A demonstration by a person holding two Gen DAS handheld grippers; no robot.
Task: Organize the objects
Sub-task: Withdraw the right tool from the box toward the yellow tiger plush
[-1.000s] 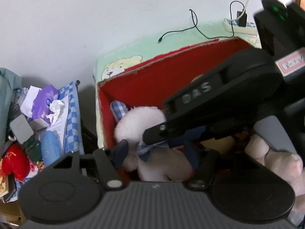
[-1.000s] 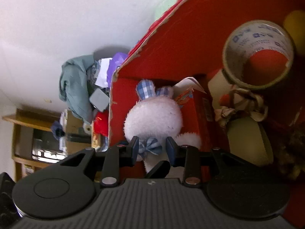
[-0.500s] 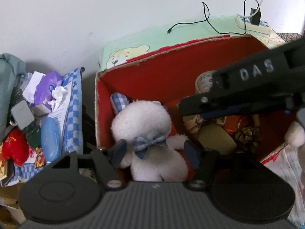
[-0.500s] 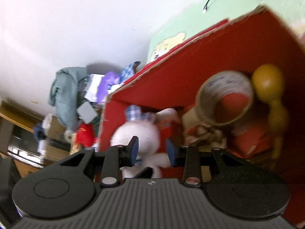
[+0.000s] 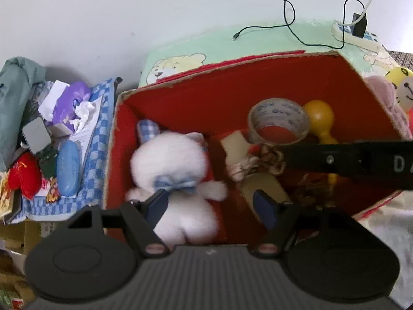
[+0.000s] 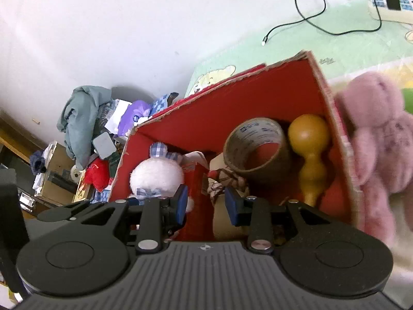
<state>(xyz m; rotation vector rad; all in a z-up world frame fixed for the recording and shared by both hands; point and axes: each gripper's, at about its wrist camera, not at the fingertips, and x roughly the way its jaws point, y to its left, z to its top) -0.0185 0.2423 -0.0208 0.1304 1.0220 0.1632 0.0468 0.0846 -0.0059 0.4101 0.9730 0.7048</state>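
A white plush bunny (image 5: 170, 160) with a blue checked bow lies in the left part of the red cardboard box (image 5: 206, 98). My left gripper (image 5: 211, 205) hovers over the box's near edge. Its jaws are opening; the left pad overlaps the bunny's body and the right pad stands apart from it. My right gripper (image 6: 206, 205) is open above the box with nothing between its pads. In the left wrist view its black body (image 5: 348, 160) crosses the box's right side. The bunny (image 6: 155, 178) shows below-left of the right gripper.
The box also holds a tape roll (image 5: 278, 121), a yellow wooden gourd (image 6: 309, 149) and a tied bundle (image 5: 253, 162). A pink plush (image 6: 382, 129) lies outside the right wall. Clutter, including a blue case (image 5: 67, 170), is piled left of the box. A cable (image 5: 289, 25) lies on the green mat.
My left jaws have spread and the bunny now lies loose in the box. The right gripper has rolled, lifted and pulled away to the right, uncovering the box's contents.
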